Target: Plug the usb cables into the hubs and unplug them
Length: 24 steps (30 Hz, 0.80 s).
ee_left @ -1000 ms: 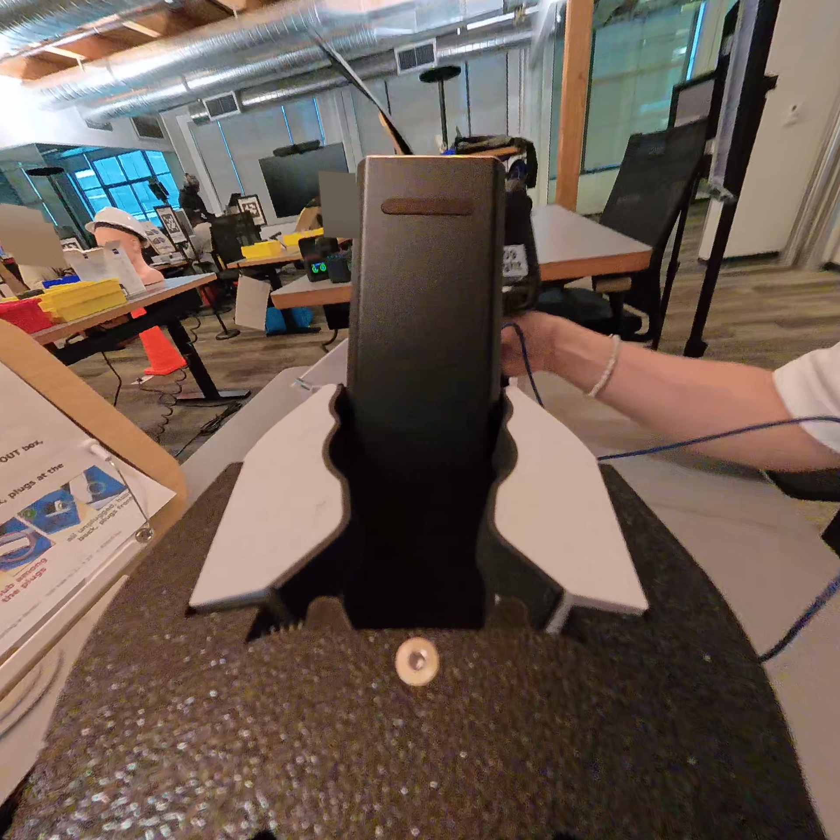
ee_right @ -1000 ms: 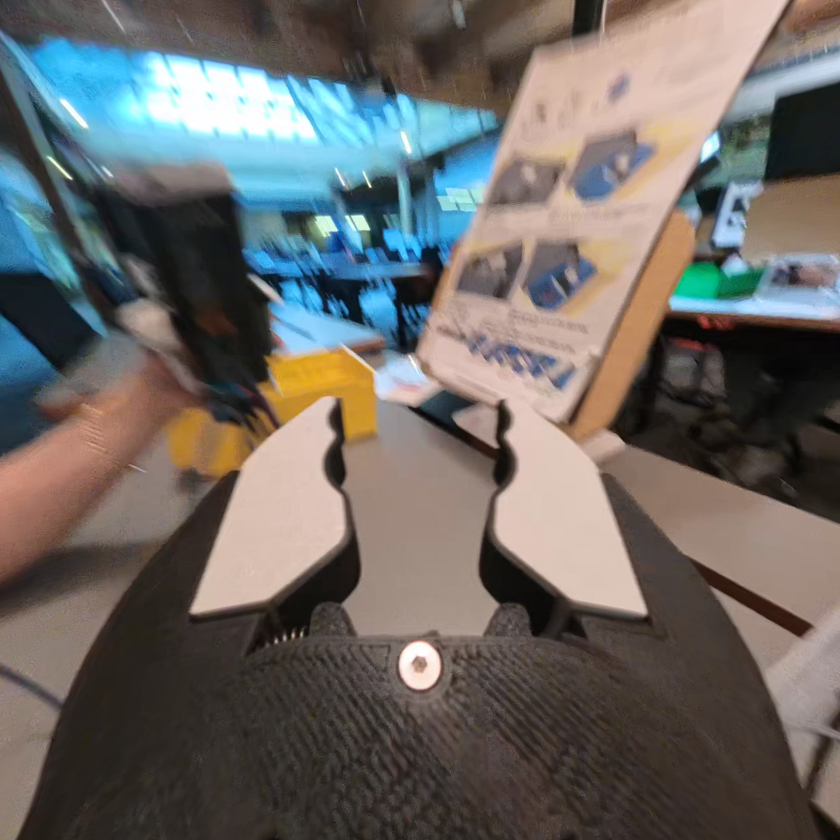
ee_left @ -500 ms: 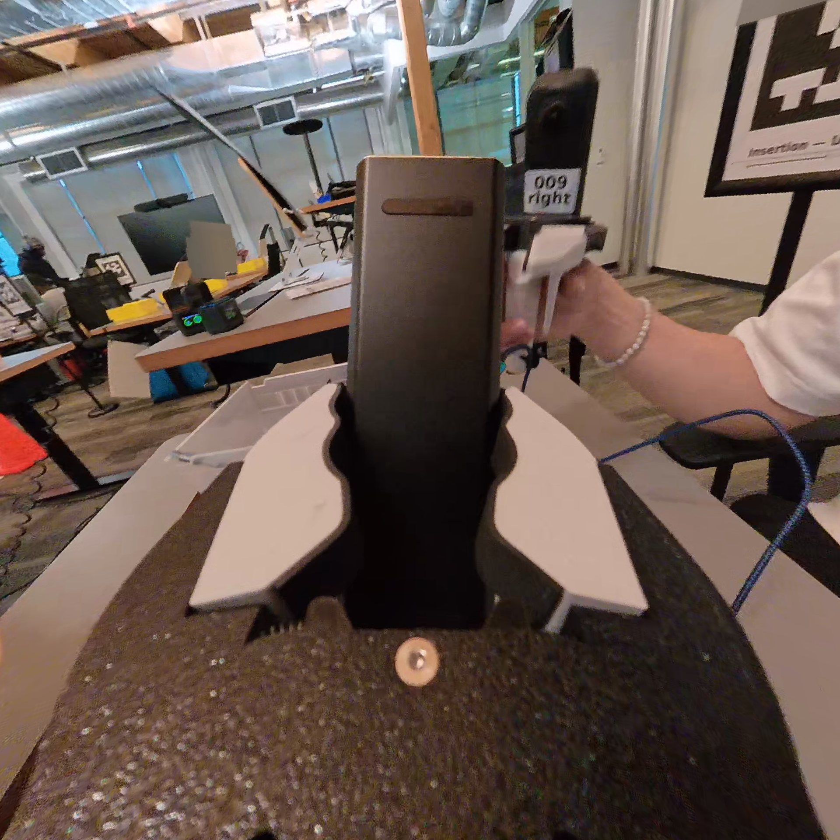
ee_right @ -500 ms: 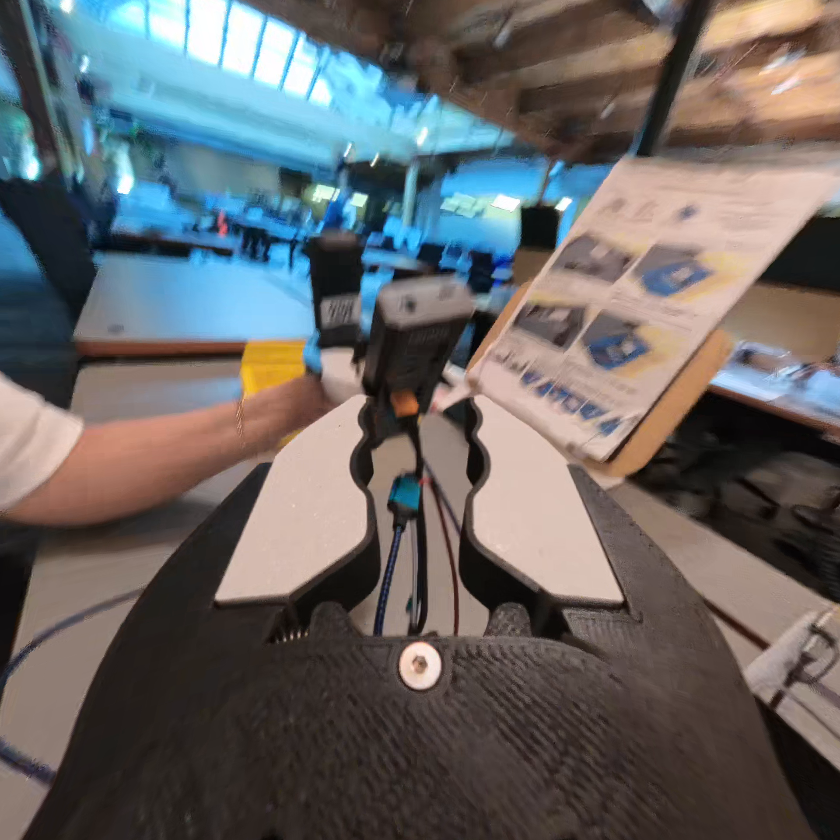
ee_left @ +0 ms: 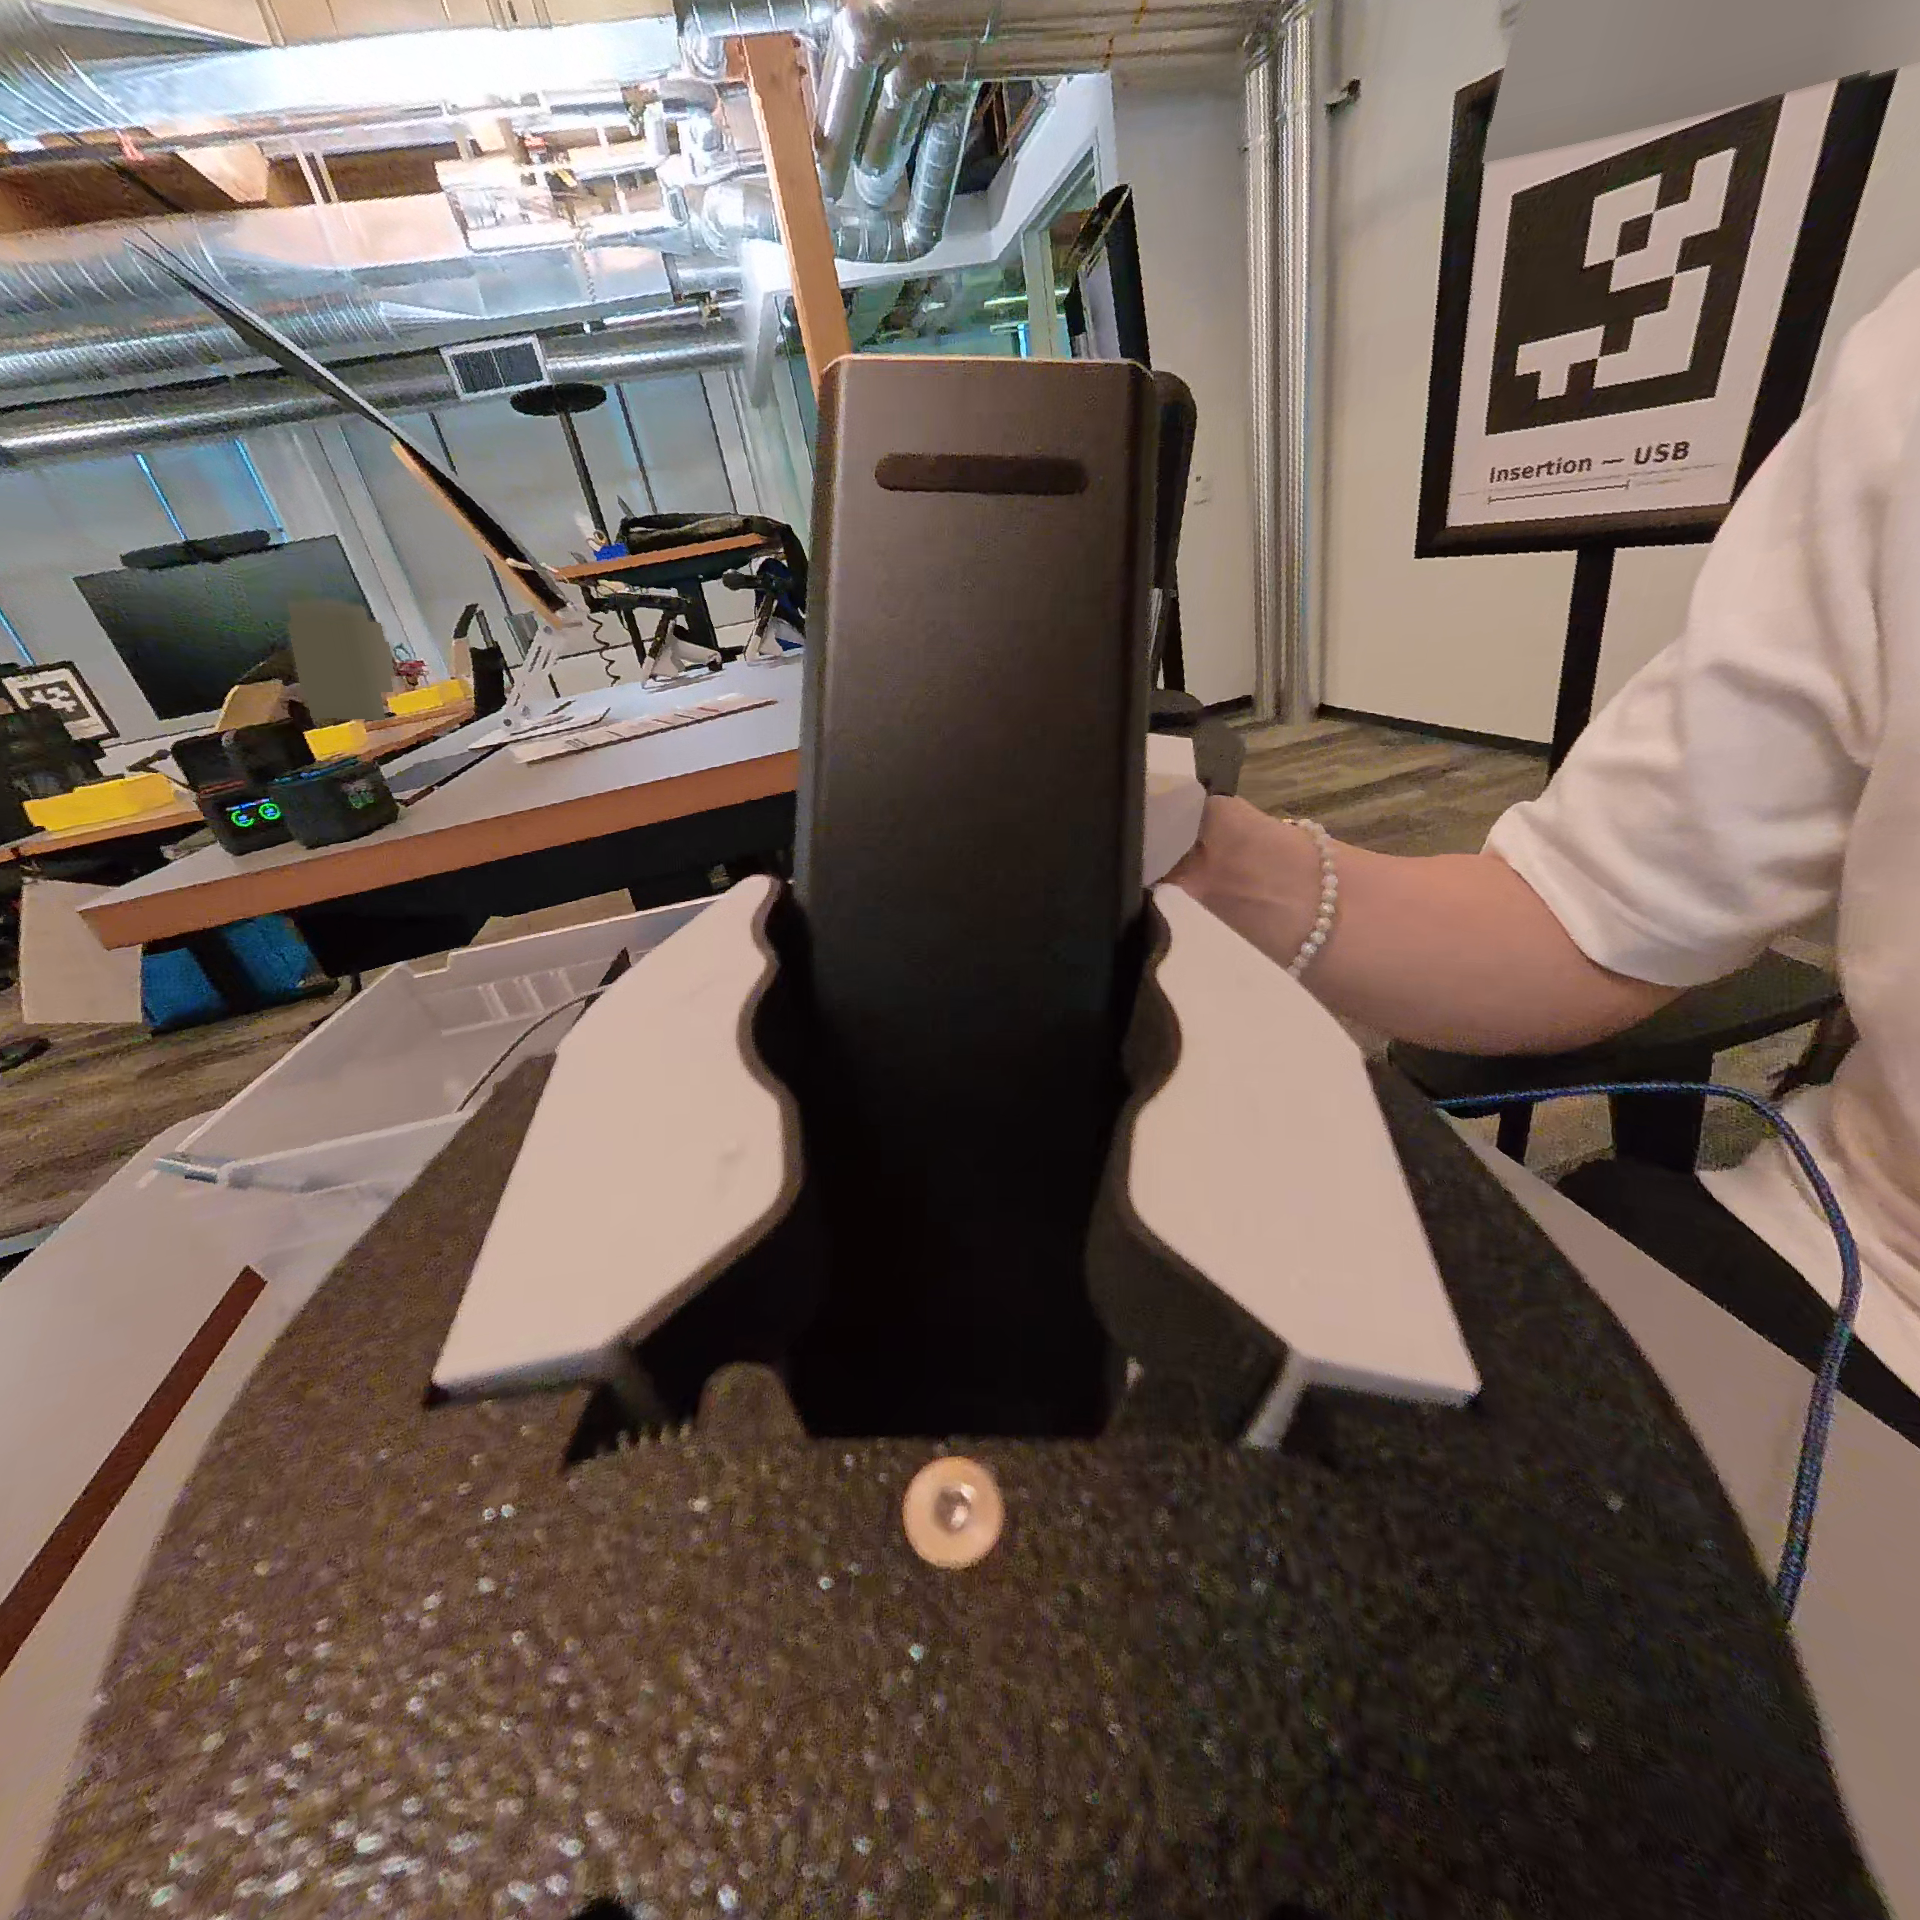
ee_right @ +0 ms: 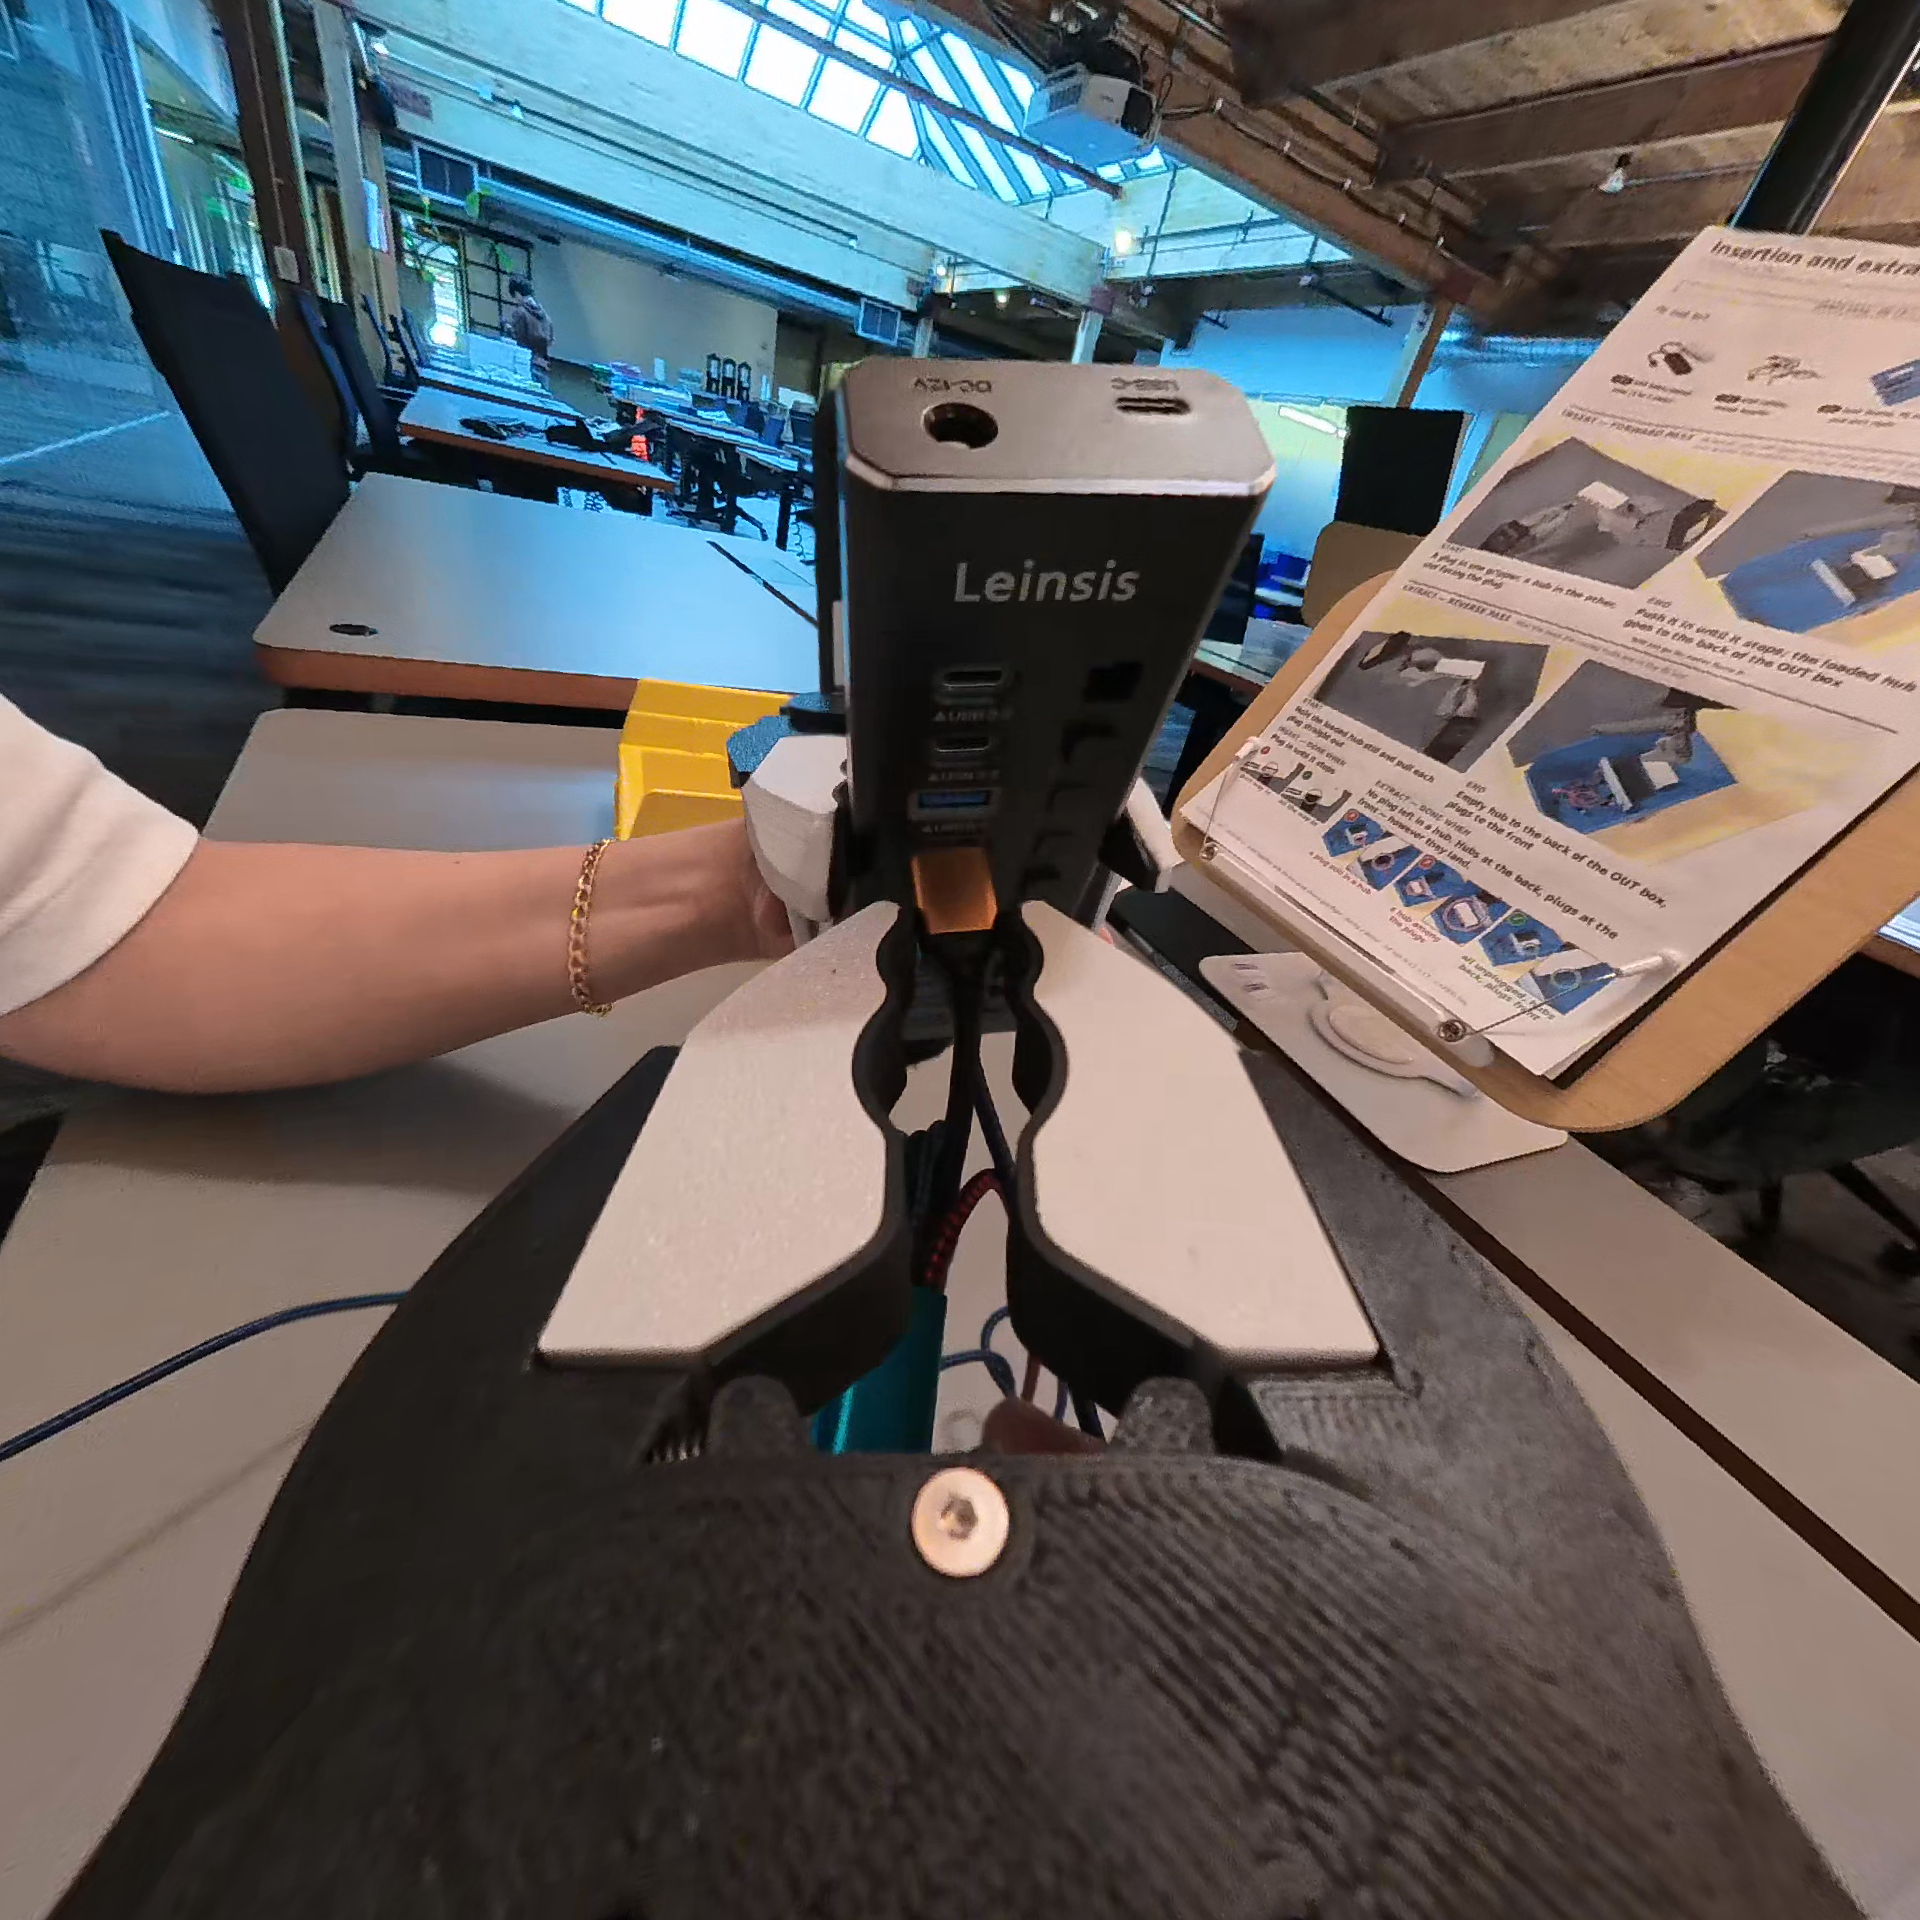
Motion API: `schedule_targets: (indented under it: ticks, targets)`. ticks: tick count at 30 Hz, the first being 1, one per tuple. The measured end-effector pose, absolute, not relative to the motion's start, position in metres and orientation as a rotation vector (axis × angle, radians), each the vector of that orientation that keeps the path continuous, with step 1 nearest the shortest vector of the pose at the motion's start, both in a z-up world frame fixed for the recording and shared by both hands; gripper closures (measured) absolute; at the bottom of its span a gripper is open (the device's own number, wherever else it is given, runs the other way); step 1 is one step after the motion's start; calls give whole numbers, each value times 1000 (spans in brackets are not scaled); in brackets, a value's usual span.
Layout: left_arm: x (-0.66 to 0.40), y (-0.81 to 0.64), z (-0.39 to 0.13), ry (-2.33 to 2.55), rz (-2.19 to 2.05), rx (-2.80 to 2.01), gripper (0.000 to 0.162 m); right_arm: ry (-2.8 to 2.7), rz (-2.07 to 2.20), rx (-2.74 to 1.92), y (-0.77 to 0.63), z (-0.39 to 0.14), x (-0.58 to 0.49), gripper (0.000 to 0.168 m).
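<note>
Holding hub (ee_left: 971, 831) upright, right gripper (ee_right: 958, 925) facing plug (ee_right: 953, 896)

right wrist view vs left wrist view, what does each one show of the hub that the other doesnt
Only the right wrist view shows the hub's port face, with an orange plug seated in a lower port and cables running back between the right gripper's fingers, which have not closed on anything.

Only the left wrist view shows the hub's plain back, clamped in the left gripper, and a white tray on the table.

Both show the hub held upright and a blue cable.
</note>
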<state>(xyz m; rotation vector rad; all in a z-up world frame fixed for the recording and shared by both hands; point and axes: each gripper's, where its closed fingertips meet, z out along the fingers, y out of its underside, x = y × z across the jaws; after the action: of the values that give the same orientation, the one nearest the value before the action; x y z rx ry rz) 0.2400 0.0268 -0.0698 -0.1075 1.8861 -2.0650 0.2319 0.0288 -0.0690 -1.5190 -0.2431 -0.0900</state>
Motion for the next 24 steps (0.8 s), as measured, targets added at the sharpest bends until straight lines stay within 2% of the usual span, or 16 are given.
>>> schedule_targets:
  ticks: [5, 10, 18, 24]
  targets:
    - [244, 29, -78, 1897, -2103, -139, 102, -259, -161, -1592, 31, -74, 236, 152]
    - [253, 24, -110, 2087, -1826, -168, 102, -273, -200, -1643, 33, -80, 238, 152]
    - [256, 19, -99, 1980, -1899, -188, 97, -246, -132, -1601, 31, -80, 241, 153]
    - [256, 17, -108, 2052, -1761, -180, 91, -325, -138, -1633, 35, -90, 234, 152]
